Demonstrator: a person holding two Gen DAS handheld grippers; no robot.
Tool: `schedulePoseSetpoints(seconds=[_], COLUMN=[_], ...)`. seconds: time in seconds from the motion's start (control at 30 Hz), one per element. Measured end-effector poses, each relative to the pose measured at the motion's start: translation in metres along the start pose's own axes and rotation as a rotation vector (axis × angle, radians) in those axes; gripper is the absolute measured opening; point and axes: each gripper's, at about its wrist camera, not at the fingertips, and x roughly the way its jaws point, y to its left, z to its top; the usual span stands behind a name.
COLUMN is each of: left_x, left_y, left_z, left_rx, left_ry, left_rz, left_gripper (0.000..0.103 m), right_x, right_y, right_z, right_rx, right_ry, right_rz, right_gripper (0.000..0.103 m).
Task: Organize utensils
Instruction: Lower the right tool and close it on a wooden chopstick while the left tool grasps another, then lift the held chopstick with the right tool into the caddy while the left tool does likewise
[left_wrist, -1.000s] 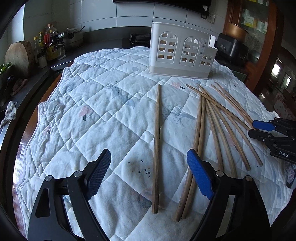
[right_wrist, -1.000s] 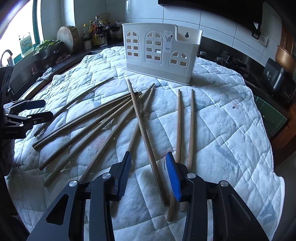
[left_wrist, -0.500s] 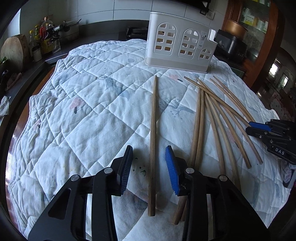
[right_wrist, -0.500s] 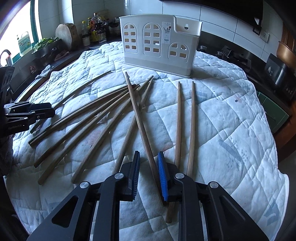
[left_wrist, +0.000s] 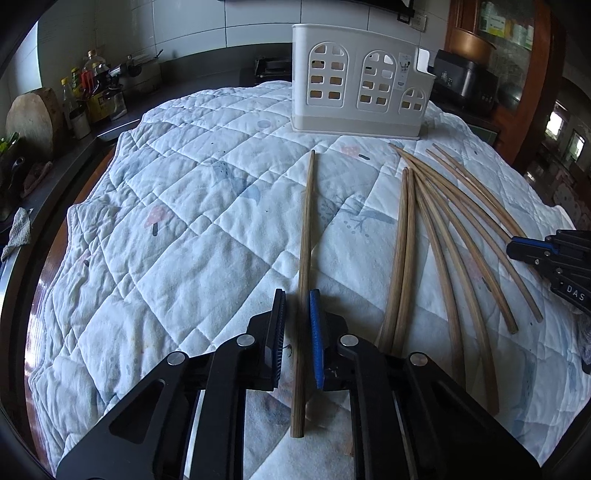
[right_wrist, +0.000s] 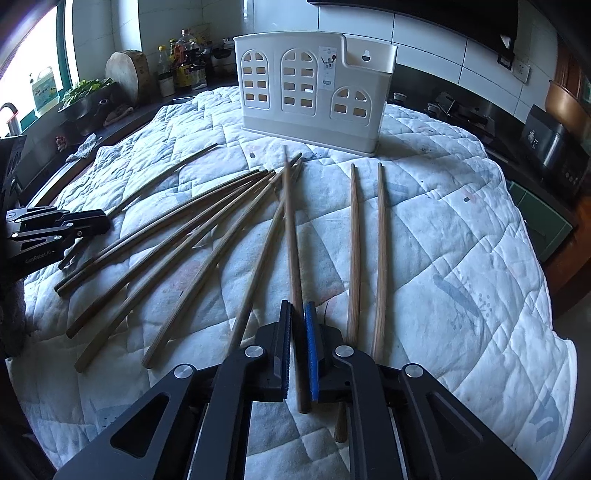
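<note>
Chopsticks of long brown wood lie scattered on the quilted white cloth (left_wrist: 192, 236) before the white plastic utensil caddy (left_wrist: 354, 96). Left wrist view: the left gripper (left_wrist: 297, 332) has narrowed from wide around one lone chopstick (left_wrist: 306, 236), apparently not yet clamped. Right wrist view: the right gripper (right_wrist: 297, 350) has closed onto a crossing chopstick (right_wrist: 291, 236), blurred, probably lifting.

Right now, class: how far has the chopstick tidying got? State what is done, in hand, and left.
Done: nothing shows in the white holder through its windows. In hand: the left claw is nearly closed around a lone chopstick; the right claw grips another chopstick. Left: the loose chopsticks lying on the quilt.
</note>
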Motion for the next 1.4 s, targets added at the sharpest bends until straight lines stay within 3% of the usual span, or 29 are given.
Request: schedulePoseSetpoints(seconds=[0.53,0.87,1.1,1.4], left_x=[0.002,0.002,-0.024,-0.049], left_y=[0.011,0.011,0.021,0.031], left_z=[0.000,0.006,0.021,0.051], left_rx=[-0.004,0.024,-0.014,-0.029], left_ry=[0.038,0.069,-0.007,-0.106], left_rz=[-0.083,-0.091,-0.134,-0.152], left_gripper=[0.008,0.006,0.005,0.005], right_x=[-0.031,-0.042,-0.056,-0.080], right_y=[0.015,0.022,0.023,0.023], right_z=[0.003,0.008,0.018,0.058], right_rx=[0.027,0.032,0.046,0.060], right_ry=[-0.066,-0.087,-0.125,-0.216], right_rz=[0.001,0.000,-0.008,-0.015], right_gripper=[0.007,0.007,0.007,0.007])
